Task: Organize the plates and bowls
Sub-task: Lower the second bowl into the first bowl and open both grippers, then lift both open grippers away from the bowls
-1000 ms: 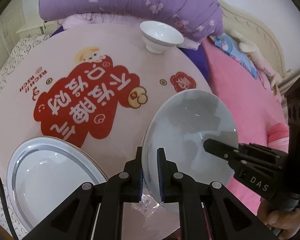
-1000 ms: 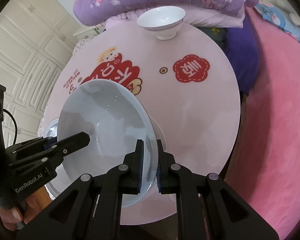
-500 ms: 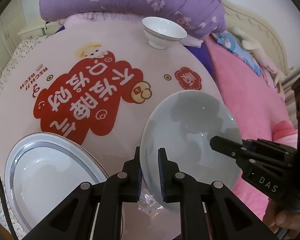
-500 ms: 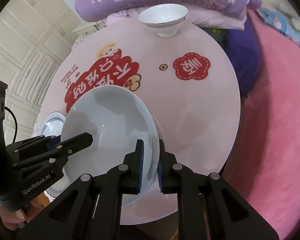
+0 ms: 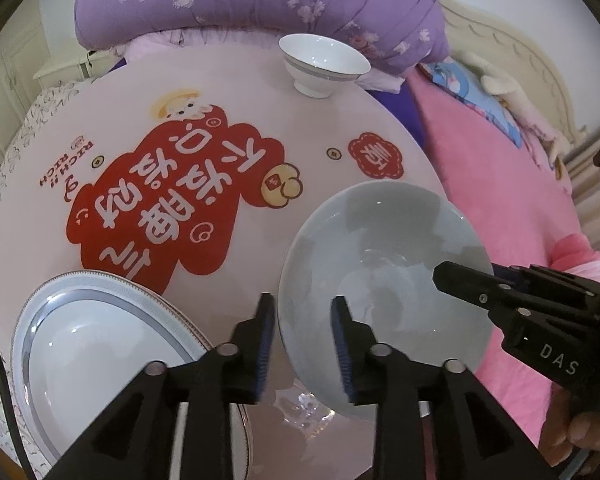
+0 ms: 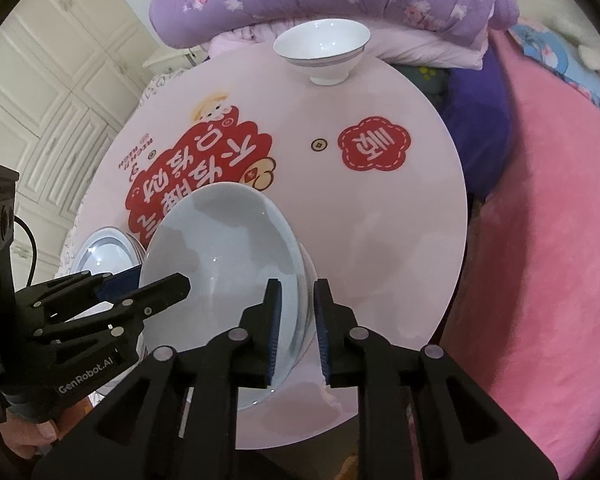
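Note:
A large pale grey bowl [image 5: 384, 280] rests on the round pink table [image 5: 236, 92], near its front edge. My left gripper [image 5: 303, 336] straddles the bowl's near rim. Its jaws are opening, and both pads stand clear of the rim. My right gripper [image 6: 298, 328] straddles the opposite rim of the same bowl [image 6: 220, 264]. Its jaws are opening too, with a narrow gap on each side. Each gripper shows in the other's view: the right gripper [image 5: 460, 276] and the left gripper [image 6: 168, 284] both reach over the bowl. A grey-rimmed white plate [image 5: 100, 340] lies at the front left.
A small white bowl [image 5: 320, 64] stands at the table's far edge, in front of a purple quilt [image 5: 260, 0]. A pink bedspread [image 6: 540, 240] lies to the right of the table, and white cabinet doors [image 6: 40, 100] stand to its left. A red print covers the table's middle.
Both grippers were shut on the grey bowl's rim and have now spread their jaws off it. The bowl has sunk lower, onto the table.

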`<state>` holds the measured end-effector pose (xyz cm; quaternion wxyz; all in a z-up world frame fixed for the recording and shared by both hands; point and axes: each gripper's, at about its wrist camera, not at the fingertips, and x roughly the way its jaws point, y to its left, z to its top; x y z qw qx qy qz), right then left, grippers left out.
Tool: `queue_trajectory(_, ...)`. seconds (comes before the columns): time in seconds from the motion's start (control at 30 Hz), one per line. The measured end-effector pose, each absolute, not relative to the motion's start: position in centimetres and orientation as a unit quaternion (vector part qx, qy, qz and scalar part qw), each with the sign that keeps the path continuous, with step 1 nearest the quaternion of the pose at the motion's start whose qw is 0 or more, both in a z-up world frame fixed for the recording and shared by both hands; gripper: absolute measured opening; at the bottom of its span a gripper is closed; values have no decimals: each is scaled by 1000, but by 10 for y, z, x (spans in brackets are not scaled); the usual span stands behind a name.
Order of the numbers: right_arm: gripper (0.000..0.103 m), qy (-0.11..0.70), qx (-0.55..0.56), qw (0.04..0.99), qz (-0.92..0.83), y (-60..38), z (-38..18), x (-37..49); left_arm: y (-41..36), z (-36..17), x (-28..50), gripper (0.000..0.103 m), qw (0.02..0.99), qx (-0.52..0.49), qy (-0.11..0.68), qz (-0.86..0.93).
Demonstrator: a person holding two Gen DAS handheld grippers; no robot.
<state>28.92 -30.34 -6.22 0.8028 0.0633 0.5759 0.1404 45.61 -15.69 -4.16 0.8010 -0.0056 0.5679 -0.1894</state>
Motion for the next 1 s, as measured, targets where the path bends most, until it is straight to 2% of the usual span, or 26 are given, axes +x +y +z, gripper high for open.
queue_trajectory(0.03,30,575,65,804,141,-304,-62,289,-157,-41,456,42,802,-5,566,-189)
queue_trajectory(0.07,43,572,68,805,140,-306,-62,289,-157,-41,456,54,804,-5,564,-188)
queue_trajectory(0.1,50,569,71,807,140,-307,-61,290,-156,-40,455,64,806,-4,562,-187)
queue_trajectory(0.13,60,564,75,810,141,-309,-60,290,-155,-38,455,65,810,-4,558,-183)
queue_trajectory(0.2,68,559,82,813,140,-313,-59,292,-152,-37,456,68,810,-8,557,-182)
queue_trajectory(0.27,91,552,92,817,138,-318,-59,293,-147,-37,459,73,808,-15,560,-181)
queue_trajectory(0.33,93,549,93,820,134,-320,-59,295,-144,-36,461,78,810,-20,558,-179)
queue_trajectory(0.7,93,549,116,818,128,-332,-65,309,-135,-33,478,78,806,-44,562,-180)
queue_trajectory(1.0,93,525,139,829,132,-340,-48,347,-125,-10,523,81,817,-76,545,-170)
